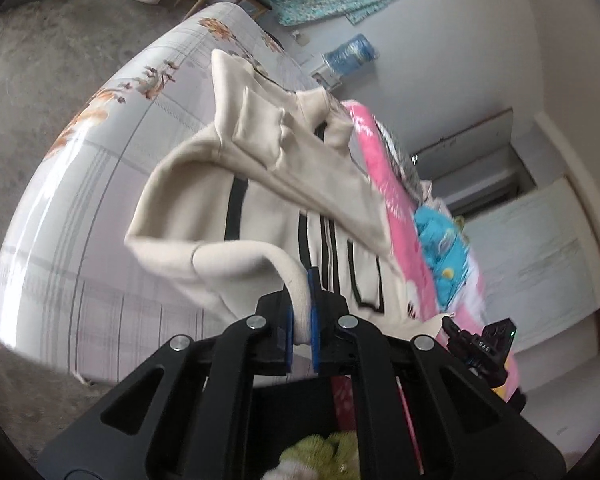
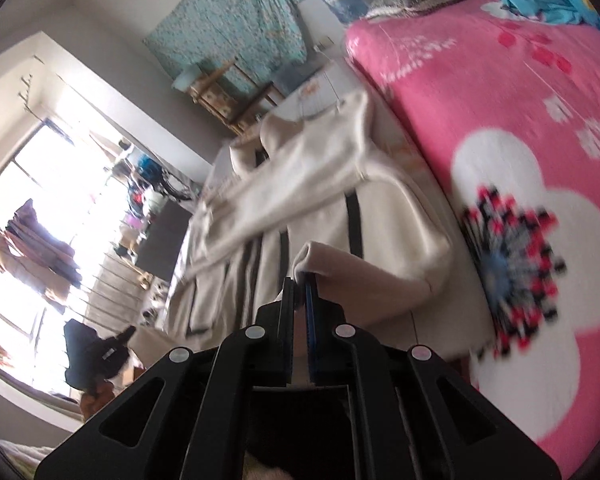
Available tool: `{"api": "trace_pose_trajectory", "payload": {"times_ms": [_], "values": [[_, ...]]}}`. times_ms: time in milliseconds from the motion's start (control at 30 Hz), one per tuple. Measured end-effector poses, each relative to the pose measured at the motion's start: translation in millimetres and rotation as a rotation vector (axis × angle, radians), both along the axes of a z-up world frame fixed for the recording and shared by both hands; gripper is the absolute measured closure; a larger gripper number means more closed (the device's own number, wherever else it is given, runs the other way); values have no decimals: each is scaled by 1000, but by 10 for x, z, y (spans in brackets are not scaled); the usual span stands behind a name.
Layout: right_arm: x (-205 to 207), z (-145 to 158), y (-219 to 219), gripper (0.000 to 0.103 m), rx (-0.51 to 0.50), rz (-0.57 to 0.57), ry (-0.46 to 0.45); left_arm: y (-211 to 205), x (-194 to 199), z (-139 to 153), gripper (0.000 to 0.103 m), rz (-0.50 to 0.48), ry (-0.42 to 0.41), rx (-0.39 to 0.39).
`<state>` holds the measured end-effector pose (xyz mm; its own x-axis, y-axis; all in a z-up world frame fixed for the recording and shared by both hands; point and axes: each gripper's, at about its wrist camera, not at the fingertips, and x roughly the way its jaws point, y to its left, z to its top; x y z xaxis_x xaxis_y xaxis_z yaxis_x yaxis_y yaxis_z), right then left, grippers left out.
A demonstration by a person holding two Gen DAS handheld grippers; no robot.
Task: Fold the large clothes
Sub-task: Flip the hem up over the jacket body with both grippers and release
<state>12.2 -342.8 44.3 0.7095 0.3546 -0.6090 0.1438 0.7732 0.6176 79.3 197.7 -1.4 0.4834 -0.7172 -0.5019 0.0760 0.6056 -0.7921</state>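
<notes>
Both of my grippers are clamped on the garment (image 1: 260, 184), a cream top with black stripes.

Left gripper (image 1: 301, 304): fingers (image 1: 314, 312) nearly closed, with a thick rolled cream edge pinched between the blue pads. From that pinch the cloth arcs up and away and hangs in the air. A patch pocket and a ribbed cuff or hem show on the lifted part; I can't tell which it is.

Right gripper (image 2: 300, 300): fingers (image 2: 310, 304) almost fully shut, with a thin fold of cream fabric sticking out above the tips. It's gripping a corner or an edge, can't tell which.

The garment's far part lies on the bed (image 1: 112, 148), on the pale floral and plaid sheet, near the edge that meets the pink blanket (image 2: 520, 120). In the right wrist view a sleeve (image 2: 276, 188) drapes diagonally across the body of the garment, and the black stripes run along the body under it. The near part is lifted off the bed toward both grippers.

The pink blanket, with white flowers, lies just beside the garment. A blue bundle (image 1: 440, 240) sits on it at the far end. In the left wrist view the right gripper (image 1: 480, 344) shows at the lower right, by the blanket.

Both views are motion-blurred, so fine detail at the grip points is soft.
</notes>
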Motion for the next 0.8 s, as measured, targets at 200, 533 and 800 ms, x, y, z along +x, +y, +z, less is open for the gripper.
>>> {"api": "trace_pose_trajectory", "payload": {"times_ms": [200, 533, 800], "values": [[649, -102, -171, 97, 24, -43, -24, -126, 516, -121, 96, 71, 29, -19], [1160, -836, -585, 85, 94, -204, 77, -240, 1068, -591, 83, 156, 51, 117], [728, -507, -300, 43, -279, -138, 105, -108, 754, -280, 47, 207, -67, 296]]}}
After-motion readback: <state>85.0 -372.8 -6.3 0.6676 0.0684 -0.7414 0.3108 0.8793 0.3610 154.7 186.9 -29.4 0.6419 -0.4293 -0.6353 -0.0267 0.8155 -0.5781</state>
